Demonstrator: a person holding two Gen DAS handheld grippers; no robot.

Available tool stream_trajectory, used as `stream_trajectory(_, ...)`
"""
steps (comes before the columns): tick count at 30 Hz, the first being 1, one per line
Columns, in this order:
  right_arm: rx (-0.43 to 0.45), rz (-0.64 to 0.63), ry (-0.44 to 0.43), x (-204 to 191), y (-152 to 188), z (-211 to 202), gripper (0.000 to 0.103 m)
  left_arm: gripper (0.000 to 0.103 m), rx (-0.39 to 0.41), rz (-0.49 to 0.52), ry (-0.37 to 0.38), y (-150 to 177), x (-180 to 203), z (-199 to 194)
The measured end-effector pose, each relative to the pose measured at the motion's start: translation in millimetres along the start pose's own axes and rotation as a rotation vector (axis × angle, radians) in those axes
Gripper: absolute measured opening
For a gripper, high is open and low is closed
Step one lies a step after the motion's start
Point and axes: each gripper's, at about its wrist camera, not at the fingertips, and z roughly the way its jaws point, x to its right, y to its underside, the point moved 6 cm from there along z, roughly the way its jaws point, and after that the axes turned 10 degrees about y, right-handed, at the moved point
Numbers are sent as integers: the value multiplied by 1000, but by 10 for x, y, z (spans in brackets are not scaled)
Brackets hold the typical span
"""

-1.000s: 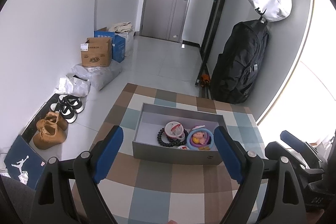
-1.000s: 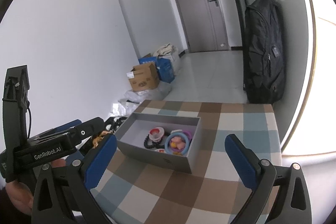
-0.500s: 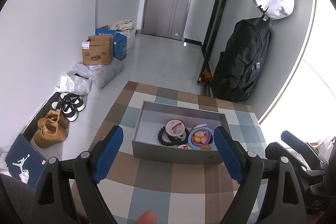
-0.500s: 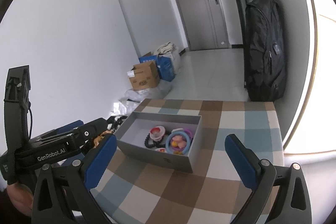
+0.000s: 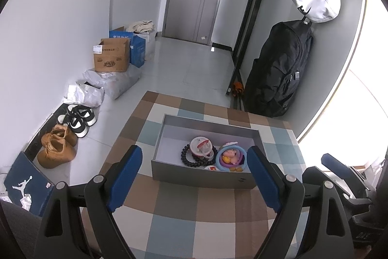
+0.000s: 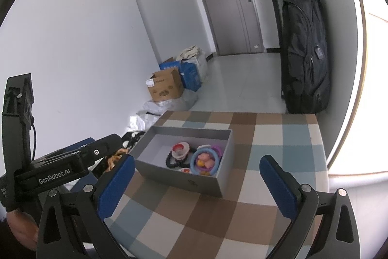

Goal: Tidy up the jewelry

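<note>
Left wrist view: both the left gripper point(image 5: 194, 176) and right gripper point(image 6: 197, 182) gape wide, empty; jewelry already sits inside the grey box point(image 5: 206, 177), seemingly little left.

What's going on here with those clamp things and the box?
A person holds two blue-padded grippers, the left gripper and right gripper, both open and empty, above a checkered tablecloth. An open grey box there holds a black bead bracelet and colourful rings. Nothing is picked up yet.

A grey box point(image 6: 208, 183) of trinkets sits on the checkered desk point(image 6: 278, 137) ahead of the right gripper point(image 6: 197, 180), whose jaws stand wide apart.
</note>
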Motion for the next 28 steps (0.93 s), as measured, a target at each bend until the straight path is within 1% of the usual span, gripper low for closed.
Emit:
stream_trajectory(16,-26,1,6,5,42,29,103,85,-11,-11,1,8,-45,23)
stream_trajectory(19,-28,0,7,5,49,36,103,85,-8,-19,-12,7,-58,15)
stream_trajectory(21,-28,2,6,5,50,36,103,85,-1,-17,-21,3,-62,2)
stream_trajectory(28,-37,-1,8,1,62,67,103,85,8,15,-14,5,-24,-1)
